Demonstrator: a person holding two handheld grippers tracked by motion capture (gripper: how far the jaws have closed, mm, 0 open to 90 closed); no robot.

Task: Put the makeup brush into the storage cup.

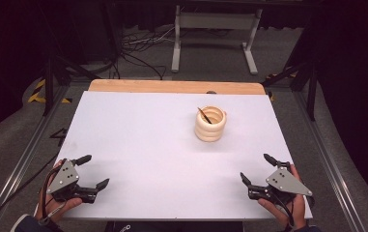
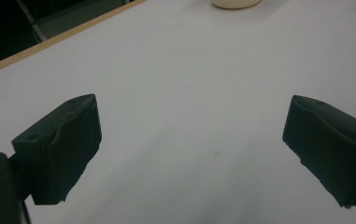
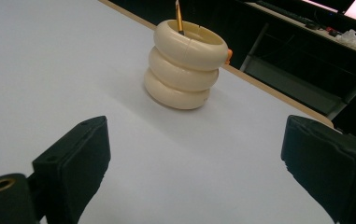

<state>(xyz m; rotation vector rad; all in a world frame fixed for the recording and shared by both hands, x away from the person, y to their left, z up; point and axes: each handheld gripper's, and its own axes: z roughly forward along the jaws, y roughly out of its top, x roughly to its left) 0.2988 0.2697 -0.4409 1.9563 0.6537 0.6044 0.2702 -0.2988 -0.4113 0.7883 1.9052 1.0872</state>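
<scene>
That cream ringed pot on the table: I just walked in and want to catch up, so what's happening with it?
Nothing is handling it right now. A person holds the left gripper and the right gripper low at the near edge of the white table, both with jaws open and empty. The cream ringed pot stands upright farther back, right of centre, apart from both grippers, with a thin pencil-like stick leaning inside it.

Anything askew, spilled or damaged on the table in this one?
Nothing stands out. The cream ringed holder stands upright on the white table with a pencil leaning inside it. The left gripper and right gripper are open, holding nothing, near the front edge.
</scene>
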